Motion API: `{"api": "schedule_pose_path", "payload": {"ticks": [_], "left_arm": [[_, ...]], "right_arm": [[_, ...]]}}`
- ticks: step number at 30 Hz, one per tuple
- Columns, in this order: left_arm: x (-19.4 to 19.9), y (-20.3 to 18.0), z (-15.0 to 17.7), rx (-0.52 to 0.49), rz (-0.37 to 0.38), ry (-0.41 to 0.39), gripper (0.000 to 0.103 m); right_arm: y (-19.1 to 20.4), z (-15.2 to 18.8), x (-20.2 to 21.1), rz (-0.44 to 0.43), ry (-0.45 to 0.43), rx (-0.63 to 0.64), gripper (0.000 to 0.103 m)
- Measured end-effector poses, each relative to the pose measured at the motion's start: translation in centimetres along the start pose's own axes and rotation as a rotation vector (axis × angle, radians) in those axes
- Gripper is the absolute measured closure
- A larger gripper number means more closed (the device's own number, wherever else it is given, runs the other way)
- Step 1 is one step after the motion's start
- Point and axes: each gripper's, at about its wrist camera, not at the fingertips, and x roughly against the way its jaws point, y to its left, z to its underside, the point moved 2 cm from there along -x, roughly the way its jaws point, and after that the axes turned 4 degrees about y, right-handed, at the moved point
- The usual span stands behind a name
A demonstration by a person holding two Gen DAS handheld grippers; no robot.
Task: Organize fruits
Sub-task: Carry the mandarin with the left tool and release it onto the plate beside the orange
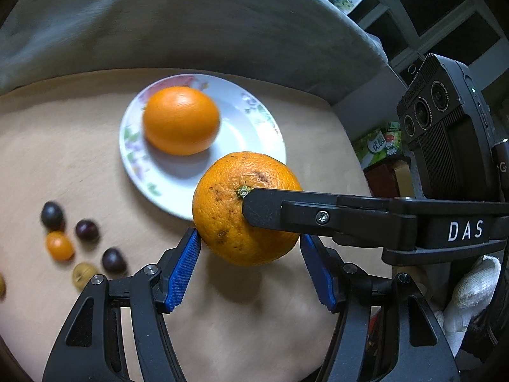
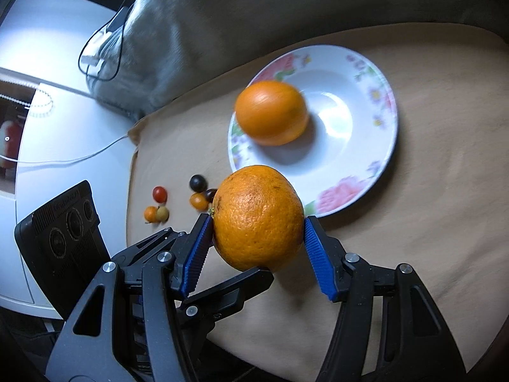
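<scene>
Right wrist view is showing the right gripper (image 2: 257, 242) clamping a rough-skinned orange (image 2: 257, 218) between its blue pads, above the cushion (image 2: 413, 222) just off the plate's (image 2: 350, 165) near rim. Left gripper (image 1: 251, 254) is flanking the same orange (image 1: 246, 208), its pads spread at its sides; whether they are touching it is unclear. Another orange (image 1: 181, 120) is sitting on the plate (image 1: 254, 133); small fruits (image 1: 73, 248) are lying near the cushion's left edge.

Grey cushion (image 2: 178, 31) behind beige seat (image 2: 413, 222), white side table (image 2: 63, 111) beside
</scene>
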Motion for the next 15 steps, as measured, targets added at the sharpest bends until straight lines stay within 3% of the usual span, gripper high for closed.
{"api": "schedule_pose_path", "payload": {"ticks": [15], "left_arm": [[-1.9,-0.8,-1.5,0.013,0.017,0.005,0.038]], "right_arm": [[-2.4,-1.9,0.6,0.012,0.007,-0.014,0.041]]}}
